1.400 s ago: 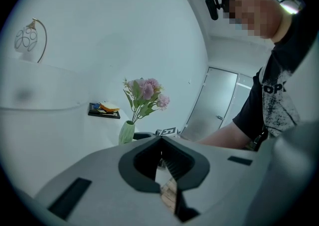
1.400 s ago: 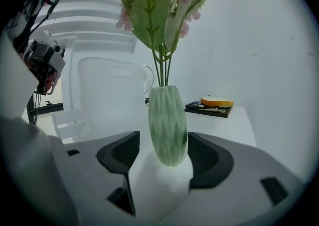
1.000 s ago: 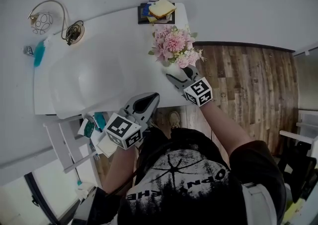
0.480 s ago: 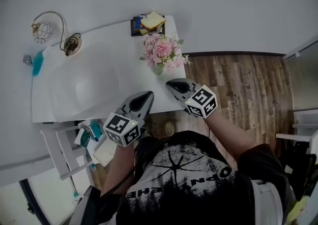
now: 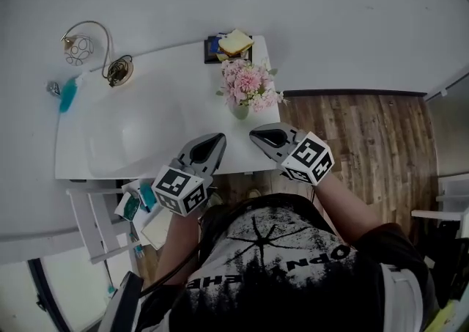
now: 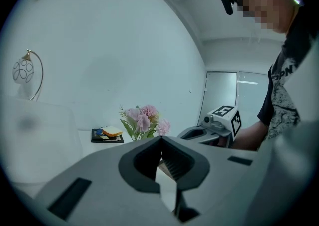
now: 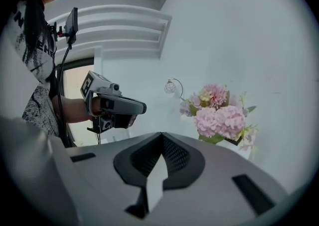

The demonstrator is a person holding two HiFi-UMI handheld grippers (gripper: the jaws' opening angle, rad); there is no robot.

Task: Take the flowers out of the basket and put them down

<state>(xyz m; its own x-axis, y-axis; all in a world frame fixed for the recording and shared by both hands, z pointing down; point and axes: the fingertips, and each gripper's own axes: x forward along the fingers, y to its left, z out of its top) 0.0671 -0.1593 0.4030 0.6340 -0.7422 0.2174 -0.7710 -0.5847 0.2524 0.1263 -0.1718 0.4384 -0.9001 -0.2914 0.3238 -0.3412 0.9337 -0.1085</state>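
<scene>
Looking down on the white counter (image 5: 173, 68), I find the wire globe lamp (image 5: 80, 45) at its back left corner and a teal brush-like item (image 5: 67, 94) near its left edge. My left gripper (image 5: 218, 138) hangs over the counter's front edge, jaws pressed together with nothing between them; against the frame a second ago it sits a touch higher and has otherwise barely shifted. The flowers (image 5: 248, 86), pink and pale, stand upright in a small light vase (image 5: 239, 111) at the counter's right end, in front of the dark tray holding a yellow sponge (image 5: 234, 43) at the back right corner. A second ago my right gripper (image 5: 253, 134) was spread wide at that vase, right under the blooms. Now it has pulled back off the counter's front right corner, clear of the vase, and its jaws have just been closing. They meet tip to tip on nothing. No basket shows anywhere on the counter.
</scene>
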